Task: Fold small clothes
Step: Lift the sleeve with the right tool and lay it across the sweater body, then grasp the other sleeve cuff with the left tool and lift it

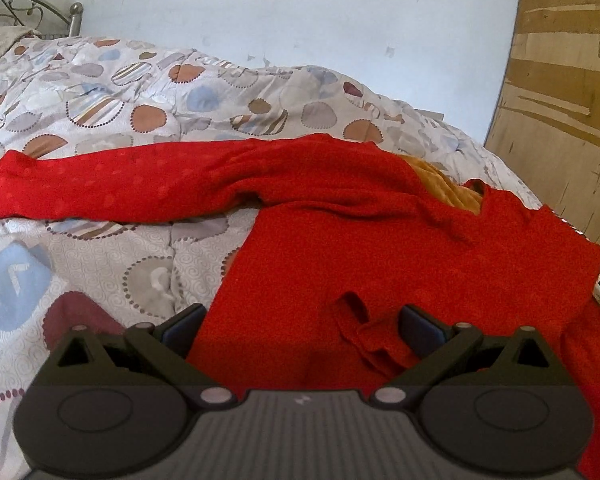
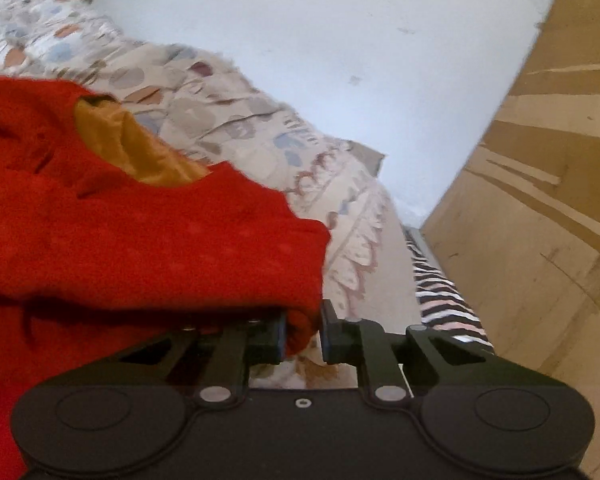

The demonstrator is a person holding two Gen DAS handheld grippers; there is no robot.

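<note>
Red garment spread on the bed, one edge pinched.

My right gripper (image 2: 303, 330) has its jaws nearly closed, pinching a fold at the edge of the red garment (image 1: 380, 240), which lies on the patterned quilt (image 1: 120, 100). My left gripper (image 1: 302, 330) sits low over the cloth, jaws spread wide.

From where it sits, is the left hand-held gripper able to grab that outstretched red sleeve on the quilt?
Probably yes. The left hand-held gripper is open over the red garment's body, and the sleeve lies flat and uncovered on the quilt, up and left of it.
</note>
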